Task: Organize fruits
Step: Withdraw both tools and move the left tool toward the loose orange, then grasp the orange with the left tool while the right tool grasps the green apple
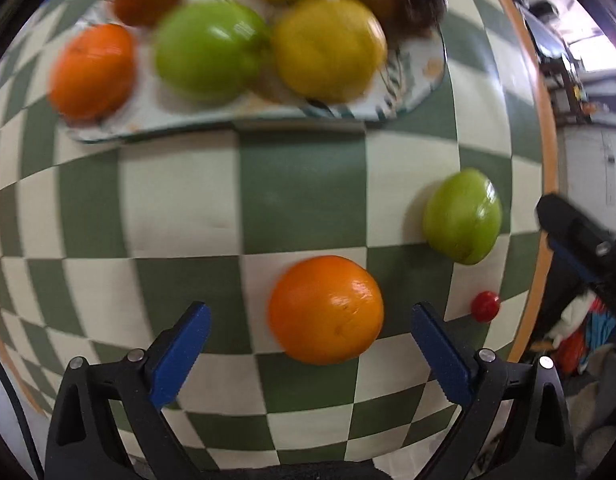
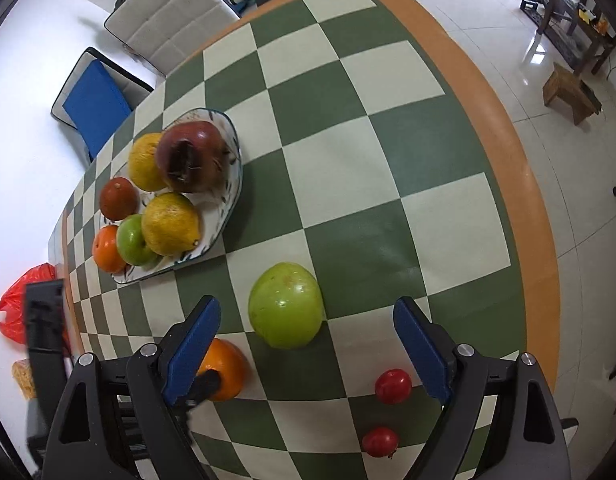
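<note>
A patterned plate (image 1: 419,92) (image 2: 228,216) holds several fruits: yellow citrus, a green apple (image 1: 208,50), oranges and a dark red pomegranate (image 2: 192,156). On the checkered cloth lie a loose orange (image 1: 325,310) (image 2: 226,372), a loose green apple (image 1: 461,216) (image 2: 286,306) and small red fruits (image 1: 485,306) (image 2: 393,386) (image 2: 379,442). My left gripper (image 1: 309,354) is open, its blue pads on either side of the loose orange without touching it. My right gripper (image 2: 308,350) is open just in front of the loose green apple.
The table's orange border (image 2: 507,128) runs along the right, with tiled floor beyond. Two chairs (image 2: 96,104) stand at the far left edge, a wooden stool (image 2: 569,90) on the floor. A red bag (image 2: 22,296) hangs at the left.
</note>
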